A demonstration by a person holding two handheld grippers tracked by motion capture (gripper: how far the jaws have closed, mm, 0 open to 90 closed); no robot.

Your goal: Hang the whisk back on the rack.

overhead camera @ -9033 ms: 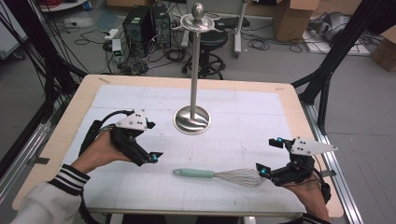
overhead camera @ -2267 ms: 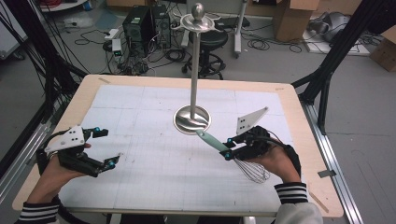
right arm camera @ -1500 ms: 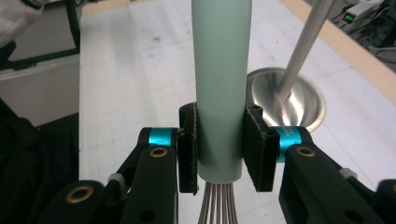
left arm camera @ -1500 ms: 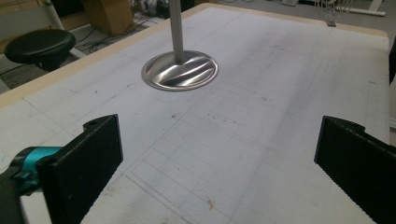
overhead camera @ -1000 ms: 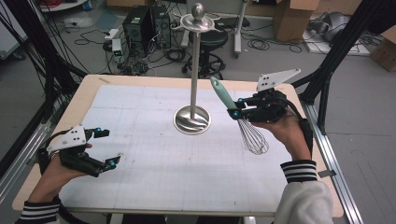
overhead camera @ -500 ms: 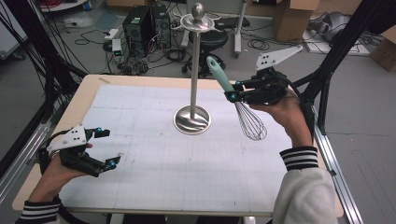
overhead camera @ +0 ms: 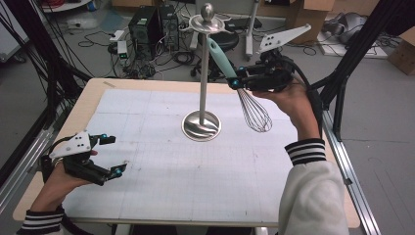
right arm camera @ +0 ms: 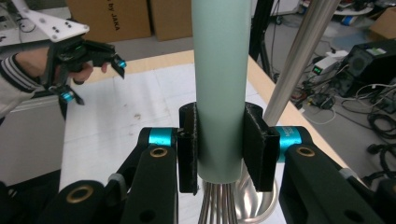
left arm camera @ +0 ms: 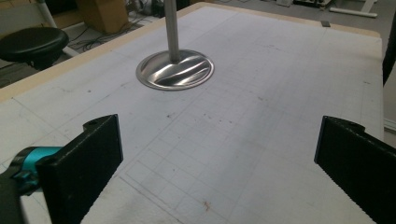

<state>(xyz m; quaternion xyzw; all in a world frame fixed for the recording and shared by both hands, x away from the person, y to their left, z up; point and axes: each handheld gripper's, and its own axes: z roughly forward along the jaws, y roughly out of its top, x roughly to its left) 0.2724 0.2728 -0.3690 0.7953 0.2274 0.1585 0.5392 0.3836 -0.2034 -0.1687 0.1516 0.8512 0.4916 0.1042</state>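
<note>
Left gripper rests low on the table, jaws wide apart, empty. Centre: utensil stand with hook disc on top. Right gripper is clamped on the mint handle of the whisk, held in the air just right of the pole. Long axis tilted: handle up-left toward the disc, wires down-right. Risk: the handle tip could strike the disc or pole, tipping the stand

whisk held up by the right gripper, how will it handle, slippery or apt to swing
The whisk probably feels light: its head is open wire loops. The smooth round handle may twist between the flat pads of the right gripper. Gripped just above the wires, it likely swings little.
</note>
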